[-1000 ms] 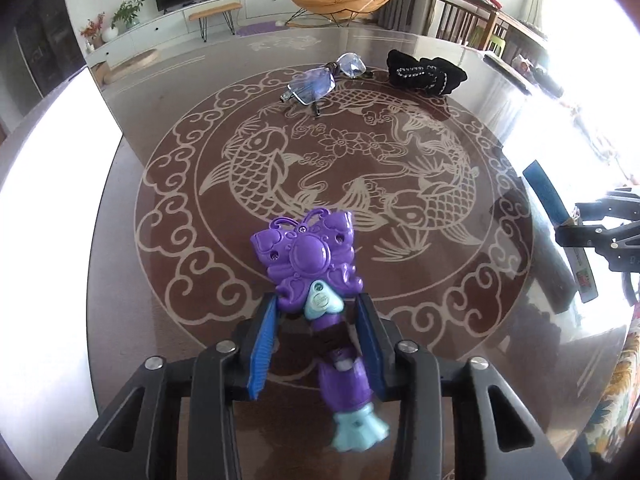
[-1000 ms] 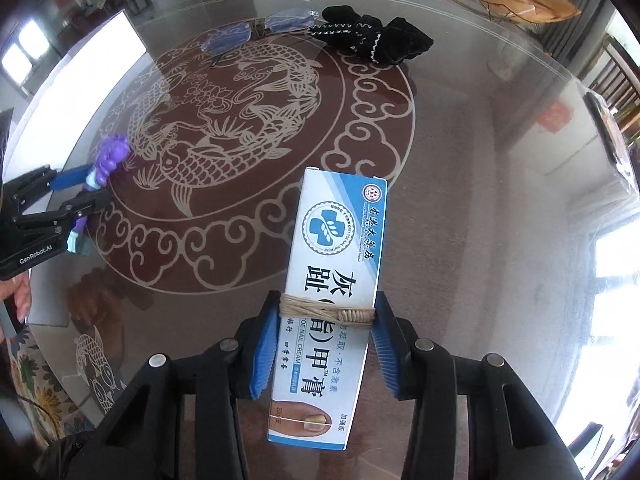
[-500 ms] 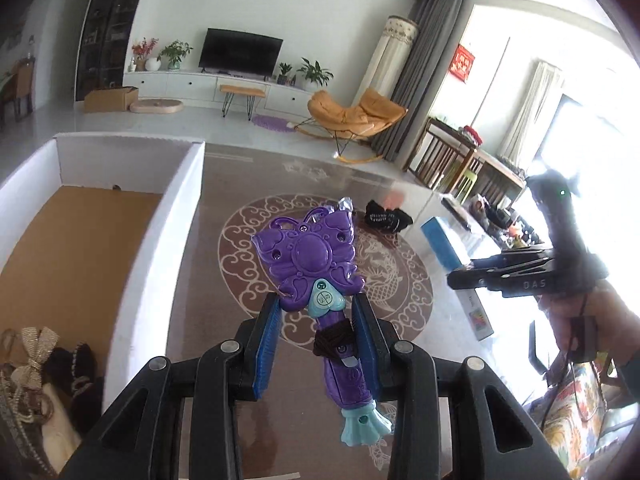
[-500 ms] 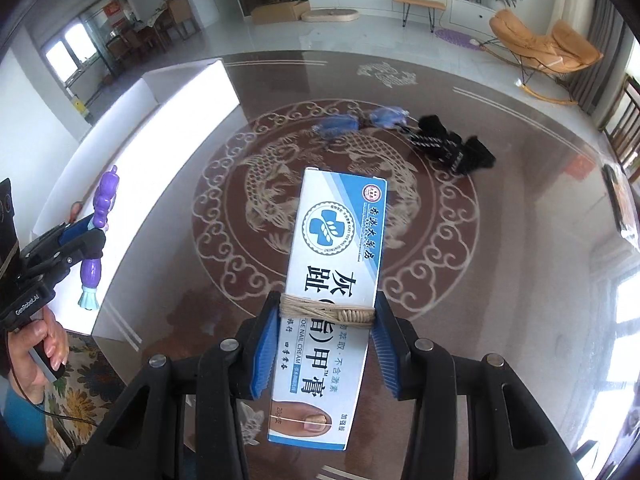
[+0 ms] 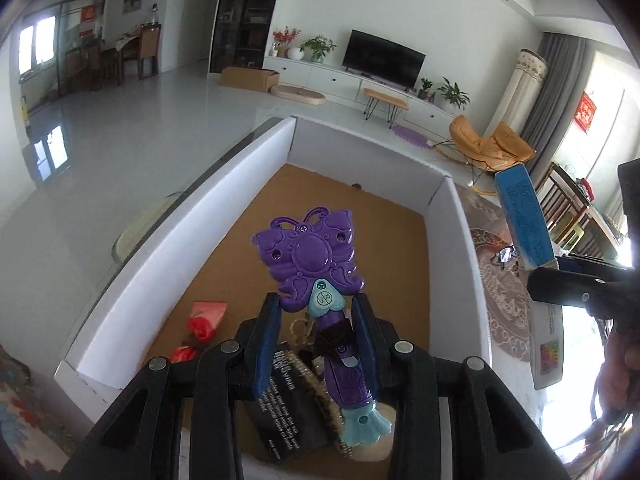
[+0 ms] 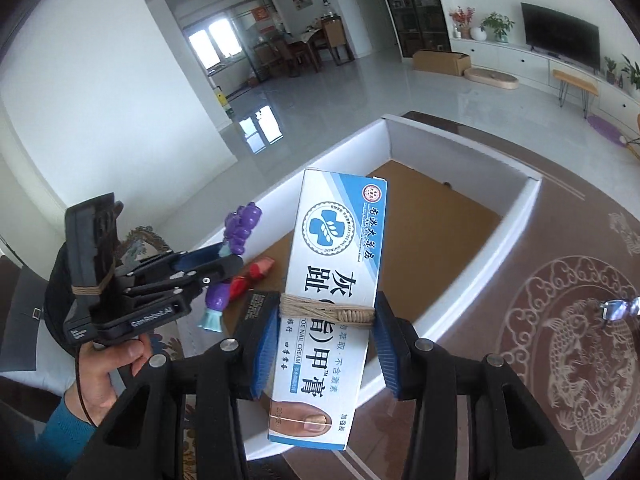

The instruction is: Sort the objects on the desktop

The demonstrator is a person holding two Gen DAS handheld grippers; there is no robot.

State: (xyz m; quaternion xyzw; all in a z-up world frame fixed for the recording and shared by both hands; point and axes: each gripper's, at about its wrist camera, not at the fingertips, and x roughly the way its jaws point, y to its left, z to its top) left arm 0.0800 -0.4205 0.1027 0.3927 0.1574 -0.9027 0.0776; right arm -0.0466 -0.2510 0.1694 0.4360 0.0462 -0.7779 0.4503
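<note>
1. The left claw is clamped on a purple wand and holds it in the air over the white box.
2. The wand is glossy plastic: a butterfly-shaped head with a round boss in the middle, a teal heart button below it, a dark band round the stem, and a pale teal fin-shaped foot.
3. The blue pads grip the stem just under the heart, so the head juts out in front of them.
4. The right claw grips a carton across its waist, also above the box, towards its near end.
5. The carton is long and white with blue stripes, a round cross-and-leaf emblem, large dark Chinese characters, "TOE NAIL CREAM" in small print and a picture of a toenail at the bottom; twine is wound round its middle.
6. The box has white walls and a brown cardboard floor, and sits on the counter beside the carved fish medallion.
7. Inside the box, at its near end, lie a red item and a black booklet with white print.
8. Glasses rest on the counter, well clear of the box.
</note>
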